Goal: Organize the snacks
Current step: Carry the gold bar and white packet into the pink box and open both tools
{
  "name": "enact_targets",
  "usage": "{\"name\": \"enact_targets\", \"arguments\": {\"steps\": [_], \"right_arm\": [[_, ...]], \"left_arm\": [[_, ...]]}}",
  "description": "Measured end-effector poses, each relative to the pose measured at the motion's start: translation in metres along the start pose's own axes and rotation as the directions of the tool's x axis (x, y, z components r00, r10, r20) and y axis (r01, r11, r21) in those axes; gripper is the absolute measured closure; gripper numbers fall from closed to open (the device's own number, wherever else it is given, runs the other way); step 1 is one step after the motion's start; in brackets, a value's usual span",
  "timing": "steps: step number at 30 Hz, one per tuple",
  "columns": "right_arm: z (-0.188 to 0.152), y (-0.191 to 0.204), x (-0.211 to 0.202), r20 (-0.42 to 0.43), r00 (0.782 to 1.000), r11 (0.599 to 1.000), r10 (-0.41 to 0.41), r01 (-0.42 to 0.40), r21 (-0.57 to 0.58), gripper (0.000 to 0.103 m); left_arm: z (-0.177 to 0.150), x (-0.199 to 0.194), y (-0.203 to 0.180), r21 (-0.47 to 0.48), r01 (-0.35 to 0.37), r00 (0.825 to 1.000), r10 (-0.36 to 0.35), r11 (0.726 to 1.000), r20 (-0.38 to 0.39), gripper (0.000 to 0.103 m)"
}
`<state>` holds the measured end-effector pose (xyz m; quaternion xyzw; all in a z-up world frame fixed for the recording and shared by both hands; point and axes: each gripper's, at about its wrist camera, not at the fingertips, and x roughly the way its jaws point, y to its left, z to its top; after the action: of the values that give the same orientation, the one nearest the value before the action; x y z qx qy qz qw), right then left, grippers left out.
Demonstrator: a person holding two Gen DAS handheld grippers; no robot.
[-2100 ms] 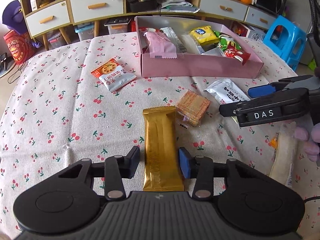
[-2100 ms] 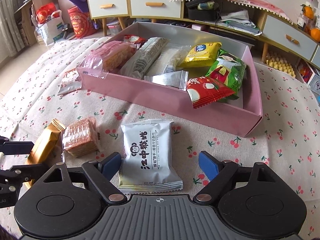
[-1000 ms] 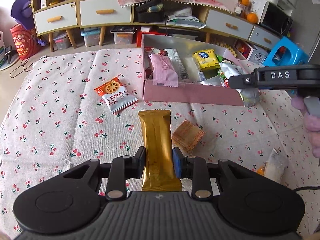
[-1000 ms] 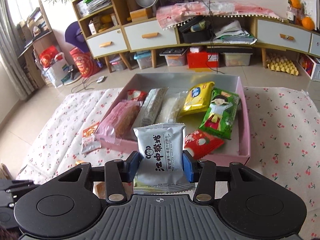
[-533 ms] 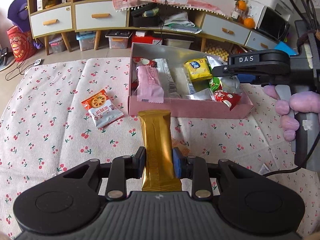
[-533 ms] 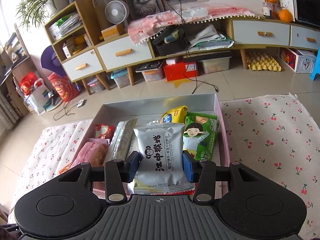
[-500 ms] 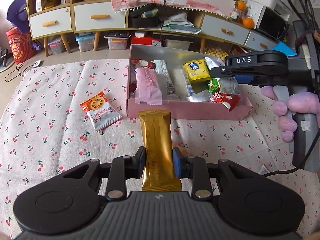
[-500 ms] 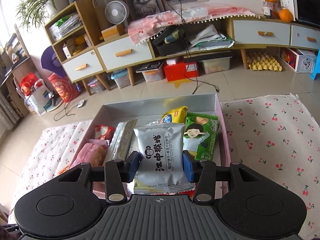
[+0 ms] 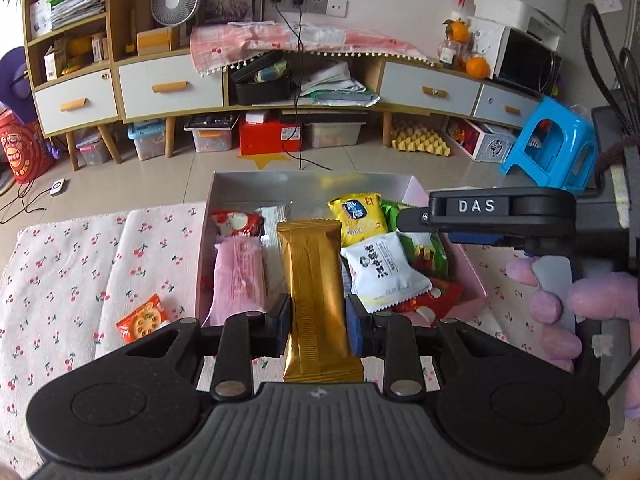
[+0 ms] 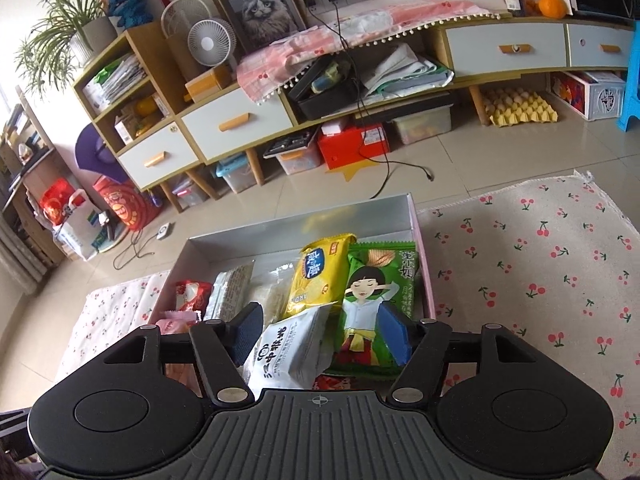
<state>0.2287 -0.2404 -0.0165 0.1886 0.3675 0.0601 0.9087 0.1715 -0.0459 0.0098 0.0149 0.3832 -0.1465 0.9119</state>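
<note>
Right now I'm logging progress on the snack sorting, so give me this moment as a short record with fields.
left tongs: shut on the gold bar, held above the pink box
right tongs: open, over the box
white packet: released, lying tilted in the box on other snacks
also in box: yellow packet, green packet, pink packet
outside box: orange packet on the cherry cloth

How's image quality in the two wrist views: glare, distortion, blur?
Left wrist view: strong fisheye bowing of the cabinet line; the gold bar held in the left gripper is sharp with a mild sheen, and the pink box has a reflective silver lining. Right wrist view: same barrel warp, tilted horizon, soft daylight, no motion blur; the white packet is legible between the right gripper's open fingers.
</note>
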Motion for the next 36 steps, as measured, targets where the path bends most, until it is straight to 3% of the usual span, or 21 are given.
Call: {"name": "enact_targets", "arguments": {"steps": [17,21,36], "right_arm": [[0.006,-0.025,-0.001,0.002,1.000,0.997,-0.005,0.005,0.081,0.038],[0.006,-0.025,-0.001,0.002,1.000,0.997,-0.006,0.006,0.082,0.037],[0.001,-0.012,-0.018,-0.002,1.000,1.000,-0.008,0.008,0.028,0.029]], "left_arm": [[0.027,0.041,-0.002,-0.038,-0.052,0.998,0.053,0.998,0.016,0.073],[0.025,0.039,-0.003,-0.030,-0.075,0.997,0.075,0.997,0.023,0.054],[0.014,0.016,0.000,-0.022,-0.099,0.995,0.099,0.995,0.010,0.031]]}}
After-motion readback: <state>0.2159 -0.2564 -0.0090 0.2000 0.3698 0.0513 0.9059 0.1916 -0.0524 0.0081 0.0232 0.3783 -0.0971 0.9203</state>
